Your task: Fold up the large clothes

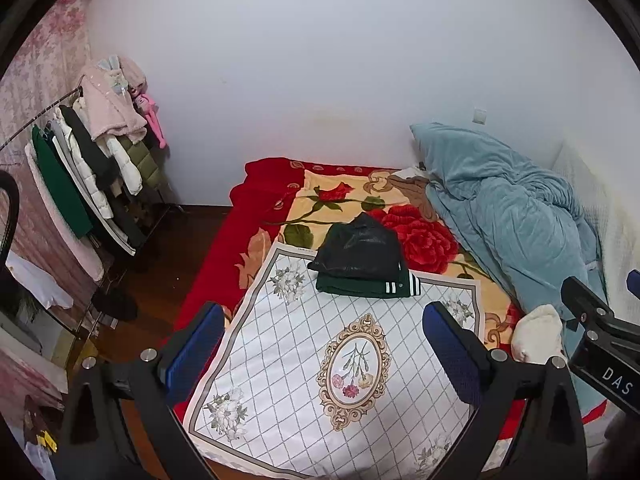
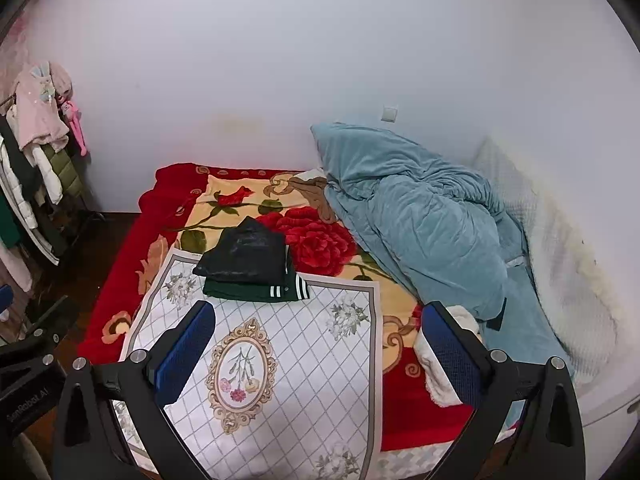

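A folded black garment (image 1: 360,248) lies on a folded dark green garment with white stripes (image 1: 368,286) at the far end of a white floral cloth (image 1: 320,360) spread on the bed. The pile also shows in the right wrist view: black garment (image 2: 244,256), green garment (image 2: 256,292), cloth (image 2: 304,360). My left gripper (image 1: 324,348) is open and empty, held above the cloth's near half. My right gripper (image 2: 320,344) is open and empty, above the cloth's near right part. The right gripper's body shows at the right edge of the left wrist view (image 1: 600,332).
A red rose blanket (image 1: 416,232) covers the bed. A crumpled teal duvet (image 1: 512,216) lies along the right side, with a cream fleece item (image 1: 536,332) beside it. A clothes rack (image 1: 92,168) with hanging garments stands on the left on the wooden floor (image 1: 176,256).
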Tool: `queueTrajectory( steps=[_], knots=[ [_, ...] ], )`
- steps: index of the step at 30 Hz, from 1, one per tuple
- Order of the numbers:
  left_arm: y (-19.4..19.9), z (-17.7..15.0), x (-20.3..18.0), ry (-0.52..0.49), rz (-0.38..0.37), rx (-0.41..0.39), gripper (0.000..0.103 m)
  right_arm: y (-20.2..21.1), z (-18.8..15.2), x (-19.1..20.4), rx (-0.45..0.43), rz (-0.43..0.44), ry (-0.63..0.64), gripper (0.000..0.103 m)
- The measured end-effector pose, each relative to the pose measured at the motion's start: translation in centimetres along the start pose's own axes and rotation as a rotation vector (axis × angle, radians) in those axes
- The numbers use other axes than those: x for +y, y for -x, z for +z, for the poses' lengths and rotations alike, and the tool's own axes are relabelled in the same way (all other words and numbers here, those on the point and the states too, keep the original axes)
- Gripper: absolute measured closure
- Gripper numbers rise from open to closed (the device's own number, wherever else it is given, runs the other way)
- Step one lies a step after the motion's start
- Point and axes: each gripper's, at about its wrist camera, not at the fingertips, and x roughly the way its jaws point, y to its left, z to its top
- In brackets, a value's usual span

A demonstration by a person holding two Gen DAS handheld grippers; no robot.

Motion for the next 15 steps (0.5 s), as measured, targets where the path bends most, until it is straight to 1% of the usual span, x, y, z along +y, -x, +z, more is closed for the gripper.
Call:
queueTrajectory(
  steps=[6,15],
  knots=[
    [0.12,-0.03,0.0,0.007,0.0,-0.001,0.002,0.08,0.06,0.0,-0.002,-0.002,0.004,0.0],
    [0.19,0.05,-0.1,0.009,0.001,-0.002,0.002,0.1,0.09,0.14,0.006,0.018,0.016,0.0]
  ],
)
